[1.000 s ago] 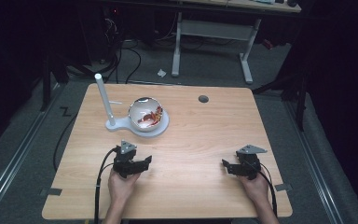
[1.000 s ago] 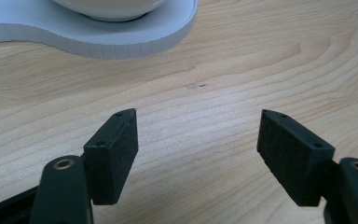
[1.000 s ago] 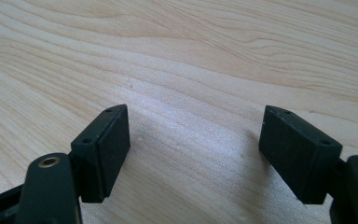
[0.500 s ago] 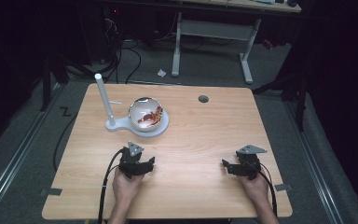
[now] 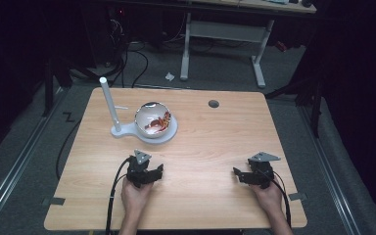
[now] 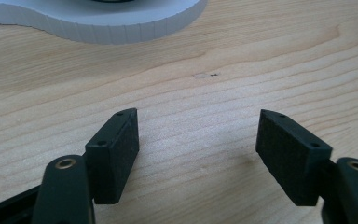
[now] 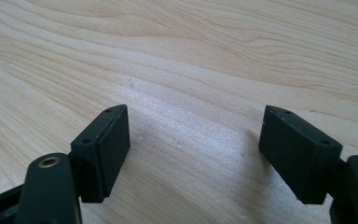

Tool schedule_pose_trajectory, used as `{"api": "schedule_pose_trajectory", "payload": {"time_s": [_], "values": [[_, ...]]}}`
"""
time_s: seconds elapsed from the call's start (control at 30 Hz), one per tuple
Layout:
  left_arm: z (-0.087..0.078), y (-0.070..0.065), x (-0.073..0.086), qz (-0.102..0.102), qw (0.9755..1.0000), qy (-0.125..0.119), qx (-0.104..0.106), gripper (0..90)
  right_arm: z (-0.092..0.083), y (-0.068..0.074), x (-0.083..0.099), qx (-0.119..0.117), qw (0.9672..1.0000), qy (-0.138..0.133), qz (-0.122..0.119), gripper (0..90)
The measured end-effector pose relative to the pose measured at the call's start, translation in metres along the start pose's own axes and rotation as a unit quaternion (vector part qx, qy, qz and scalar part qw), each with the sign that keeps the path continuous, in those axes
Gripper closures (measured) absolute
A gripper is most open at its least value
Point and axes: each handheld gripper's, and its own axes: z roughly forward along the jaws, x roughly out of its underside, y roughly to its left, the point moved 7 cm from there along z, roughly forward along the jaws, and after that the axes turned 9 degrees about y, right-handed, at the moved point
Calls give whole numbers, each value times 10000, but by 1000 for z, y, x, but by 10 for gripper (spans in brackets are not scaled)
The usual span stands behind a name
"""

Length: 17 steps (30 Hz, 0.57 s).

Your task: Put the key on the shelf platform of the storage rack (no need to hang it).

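Both hands sit low at the near edge of the table (image 5: 200,147), palms down, each holding its tool flat on the wood. The left gripper (image 6: 198,140) has its jaws spread wide with nothing between them, same for the right gripper (image 7: 196,140). Up close, the left gripper view catches the ridged rim of a white base (image 6: 121,28) just ahead, which the right gripper view doesn't. From the high view, that base carries a shiny bowl (image 5: 152,119) with something red inside, plus an upright white post (image 5: 109,103), at the table's far left.
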Motion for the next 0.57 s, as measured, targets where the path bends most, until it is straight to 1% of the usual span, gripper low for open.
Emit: {"api": "schedule_pose_trajectory", "payload": {"time_s": [0.07,0.13,0.23,0.33,0.57], "values": [[0,-1,0,47,10000,25,-57,307,0,0,0,1,10000,-3,-4,245],[1,-2,1,151,9997,71,-172,304,0,0,0,1,10000,-11,-25,245],[2,-4,1,246,9992,104,-310,304,0,0,0,-2,10000,0,1,245],[2,-4,1,244,9992,103,-305,304,0,0,0,1,10000,-13,-31,245],[2,-4,1,251,9991,106,-318,305,0,0,0,-3,10000,-5,-7,246]]}}
